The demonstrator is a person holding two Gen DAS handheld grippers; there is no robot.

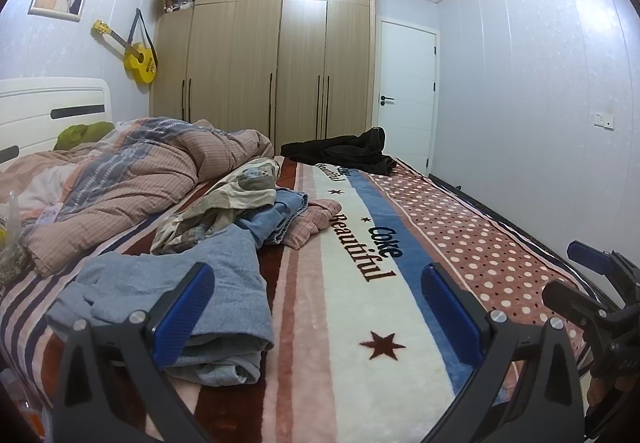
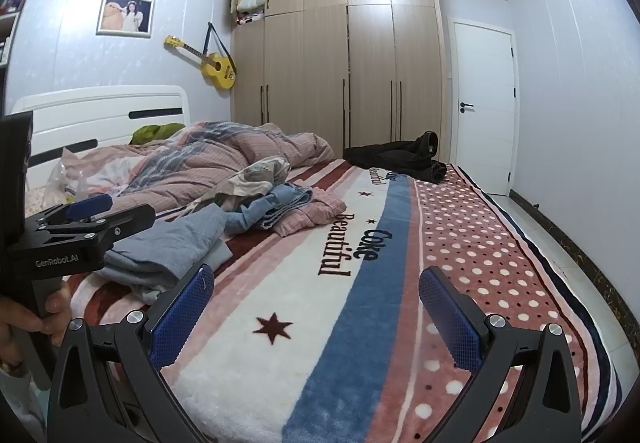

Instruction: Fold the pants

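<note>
On bed blanket (image 1: 360,243): one grey pants (image 1: 168,283), one black garment (image 1: 340,149). Left gripper (image 1: 320,307), right gripper (image 2: 316,307): two, jaws spread, empty. Only right view shows hand (image 2: 24,323).

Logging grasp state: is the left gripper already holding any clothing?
No. The left gripper is wide open above the striped blanket, with the blue-grey pants lying ungripped beside it.

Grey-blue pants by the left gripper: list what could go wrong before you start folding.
1. The grey-blue pants lie crumpled, so a pinch may catch several layers at once.
2. They touch the clothes pile; lifting could drag those along.
3. Both the left gripper and right gripper are open and holding nothing; on the plush blanket a low grasp might snag its pile.
</note>
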